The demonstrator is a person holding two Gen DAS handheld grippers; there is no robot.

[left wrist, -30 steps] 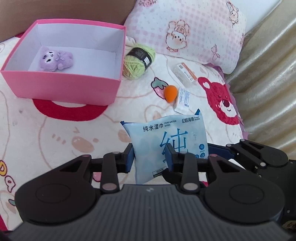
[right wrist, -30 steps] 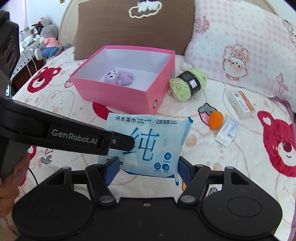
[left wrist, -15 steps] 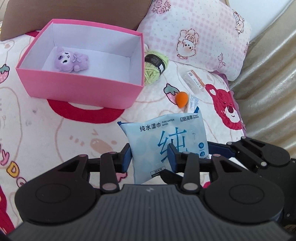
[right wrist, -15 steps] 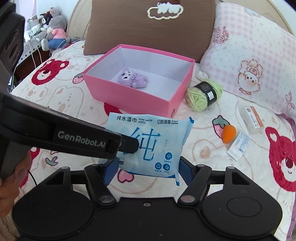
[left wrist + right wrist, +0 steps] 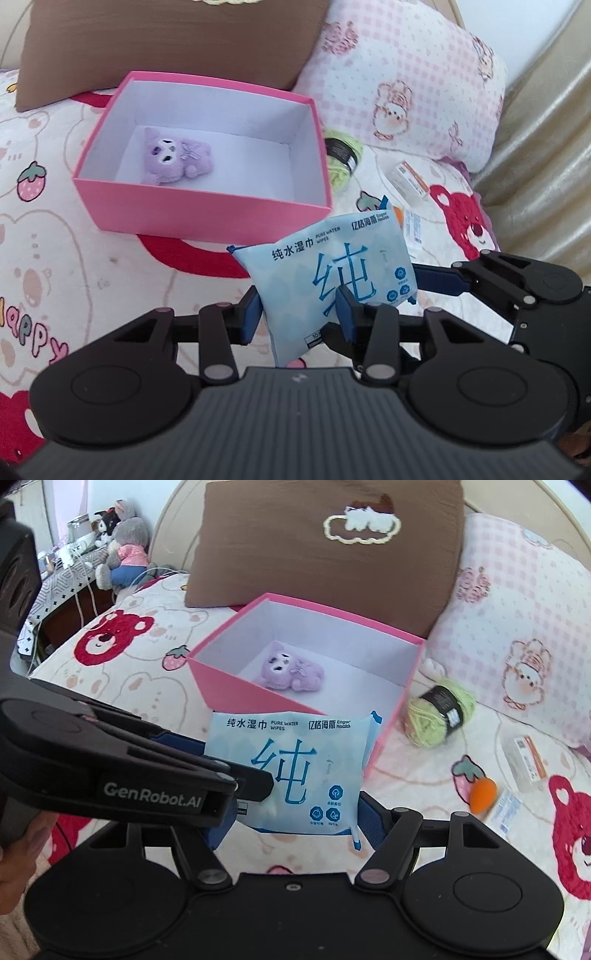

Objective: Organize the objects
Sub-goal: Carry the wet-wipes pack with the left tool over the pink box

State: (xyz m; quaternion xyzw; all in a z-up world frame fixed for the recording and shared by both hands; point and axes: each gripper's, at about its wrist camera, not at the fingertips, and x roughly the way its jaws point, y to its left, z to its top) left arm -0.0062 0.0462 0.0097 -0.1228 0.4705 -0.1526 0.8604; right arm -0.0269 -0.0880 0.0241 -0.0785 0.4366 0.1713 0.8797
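Note:
A light-blue pack of wet wipes (image 5: 332, 266) (image 5: 291, 771) hangs above the bedspread, close to the near wall of the pink box (image 5: 207, 218) (image 5: 236, 686). Both grippers hold it. My left gripper (image 5: 297, 314) (image 5: 225, 764) has one pad on the pack's face and one behind its left corner; its jaws are opening. My right gripper (image 5: 293, 829) is shut across the pack's lower edge; one of its fingers (image 5: 439, 280) reaches in from the right. A purple plush toy (image 5: 173, 158) (image 5: 291, 672) lies inside the box.
Right of the box lie a green yarn ball (image 5: 439, 712), an orange sponge (image 5: 484, 794), a small carton (image 5: 526, 764) and a white sachet (image 5: 506, 812). A brown pillow (image 5: 325, 550) and a pink pillow (image 5: 517, 627) stand behind. A hand grips the left tool.
Both grippers have carried the wipes pack toward the pink box, which now looks closer. The left jaws stand a little wider and the pack has tilted in them.

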